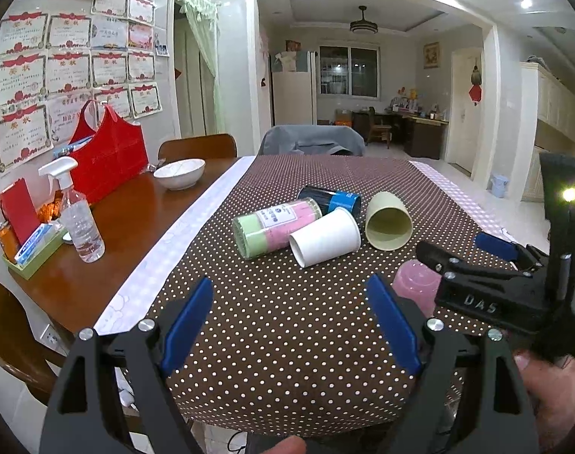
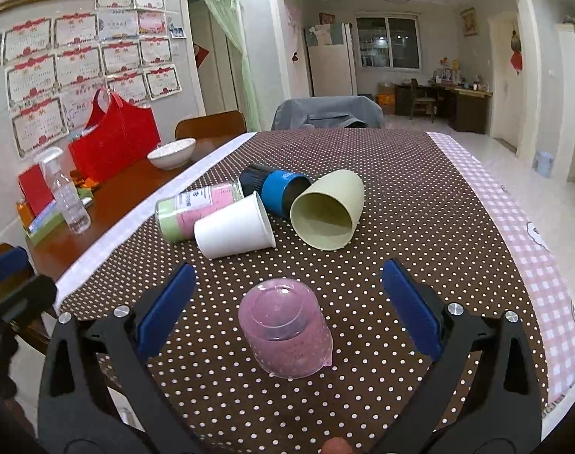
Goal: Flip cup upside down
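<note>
Pink translucent cup (image 2: 285,327) is sitting mouth-down on the dotted tabletop (image 2: 401,204), between the right gripper (image 2: 287,302)'s spread jaws, untouched. Left gripper (image 1: 287,325) is hovering open. Withdrawing straight back should avoid tipping it.

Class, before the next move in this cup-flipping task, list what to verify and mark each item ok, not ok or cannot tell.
1. Pink cup stands mouth down on the tablecloth: ok.
2. Right tool open, clear of the pink cup: ok.
3. Left tool open, holding nothing: ok.
4. White paper cup flipped: not ok, lying on its side.
5. Yellow cup flipped: not ok, lying on its side.
6. Which cup comes next: cannot tell.
</note>
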The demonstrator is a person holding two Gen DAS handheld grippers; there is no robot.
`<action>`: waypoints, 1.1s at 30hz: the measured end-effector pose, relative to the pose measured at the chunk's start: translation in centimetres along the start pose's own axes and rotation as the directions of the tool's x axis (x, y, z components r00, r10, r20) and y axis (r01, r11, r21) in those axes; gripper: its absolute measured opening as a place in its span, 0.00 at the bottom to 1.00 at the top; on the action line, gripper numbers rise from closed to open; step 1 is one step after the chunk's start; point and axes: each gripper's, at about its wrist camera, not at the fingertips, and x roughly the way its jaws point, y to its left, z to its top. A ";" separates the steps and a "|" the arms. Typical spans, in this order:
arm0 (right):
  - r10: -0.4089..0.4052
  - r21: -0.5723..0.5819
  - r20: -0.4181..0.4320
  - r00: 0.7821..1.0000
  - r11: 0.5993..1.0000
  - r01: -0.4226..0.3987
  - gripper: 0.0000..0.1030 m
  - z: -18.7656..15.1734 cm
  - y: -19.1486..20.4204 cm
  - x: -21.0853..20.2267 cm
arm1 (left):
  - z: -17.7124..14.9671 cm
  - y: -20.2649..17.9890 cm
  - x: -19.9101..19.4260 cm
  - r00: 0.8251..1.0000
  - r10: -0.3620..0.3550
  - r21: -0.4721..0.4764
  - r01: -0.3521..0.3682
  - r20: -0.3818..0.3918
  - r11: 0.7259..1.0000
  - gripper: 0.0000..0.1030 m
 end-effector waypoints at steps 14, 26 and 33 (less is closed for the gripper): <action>0.009 0.053 0.030 1.000 0.999 -0.011 0.94 2.0 -0.4 -5.7 | 1.6 -2.0 -2.9 0.998 0.004 0.028 -0.006 0.068 1.000 0.80; -0.074 0.054 0.131 0.989 0.996 0.067 0.94 1.0 -0.3 -11.6 | 1.2 -3.1 -5.6 0.994 -0.009 0.040 0.005 0.106 0.999 0.86; -0.108 0.053 0.165 0.980 0.994 0.100 0.94 0.3 -0.5 -13.9 | 1.2 -3.5 -7.1 0.990 -0.016 0.041 0.011 0.140 0.999 0.89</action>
